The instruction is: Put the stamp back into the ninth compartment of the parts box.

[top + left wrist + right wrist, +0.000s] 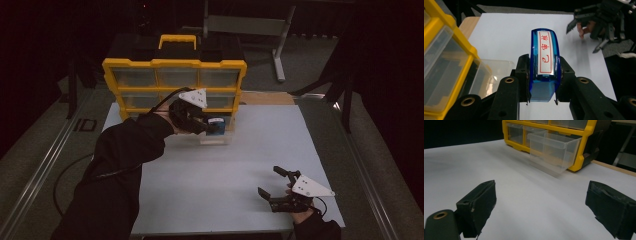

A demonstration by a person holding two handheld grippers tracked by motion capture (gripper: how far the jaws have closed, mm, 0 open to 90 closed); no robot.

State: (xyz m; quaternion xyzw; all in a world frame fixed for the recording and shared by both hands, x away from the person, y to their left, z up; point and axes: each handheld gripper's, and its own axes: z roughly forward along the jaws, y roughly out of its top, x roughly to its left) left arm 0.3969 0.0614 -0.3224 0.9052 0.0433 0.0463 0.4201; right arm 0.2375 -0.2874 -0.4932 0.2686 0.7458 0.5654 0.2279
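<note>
Left gripper (541,101), jaws pinching a blue stamp (544,62) with a red-lettered label, held above the white bench (240,165) just beside the clear drawer (554,153) pulled out of the yellow organiser (172,80); right gripper (272,185) well apart near the bench's front edge, jaws spread, nothing between them.
</note>
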